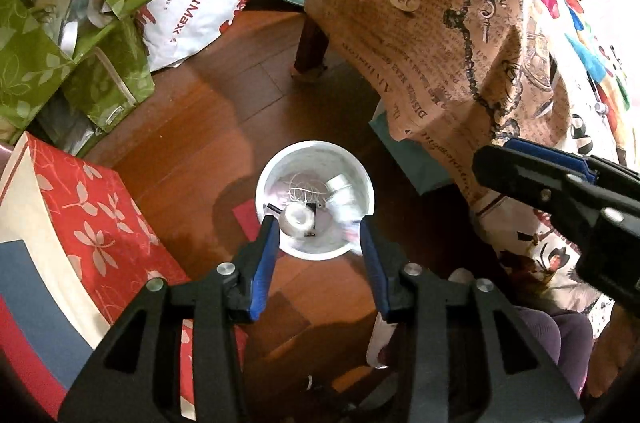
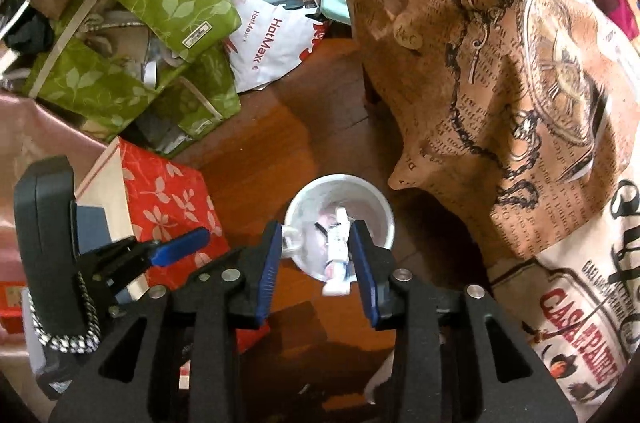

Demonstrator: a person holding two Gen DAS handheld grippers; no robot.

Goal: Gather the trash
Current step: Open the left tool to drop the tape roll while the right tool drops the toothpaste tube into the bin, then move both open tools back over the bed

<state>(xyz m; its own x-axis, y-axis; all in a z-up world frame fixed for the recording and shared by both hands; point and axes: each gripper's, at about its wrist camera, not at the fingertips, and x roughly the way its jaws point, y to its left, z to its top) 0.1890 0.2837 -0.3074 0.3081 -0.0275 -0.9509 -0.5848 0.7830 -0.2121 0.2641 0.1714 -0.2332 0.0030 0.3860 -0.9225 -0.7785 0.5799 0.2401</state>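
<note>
A white bin stands on the wooden floor, holding a tape roll, string and other scraps. My left gripper is open and empty right above the bin. In the right wrist view my right gripper is open above the same bin. A white tube hangs blurred between its fingers, next to the right finger; it looks loose, over the bin. The right gripper also shows in the left wrist view, and the left gripper in the right wrist view.
A red leaf-patterned box stands left of the bin. Green fabric boxes and a white HotMax bag lie behind it. A table draped in brown newsprint cloth rises at the right.
</note>
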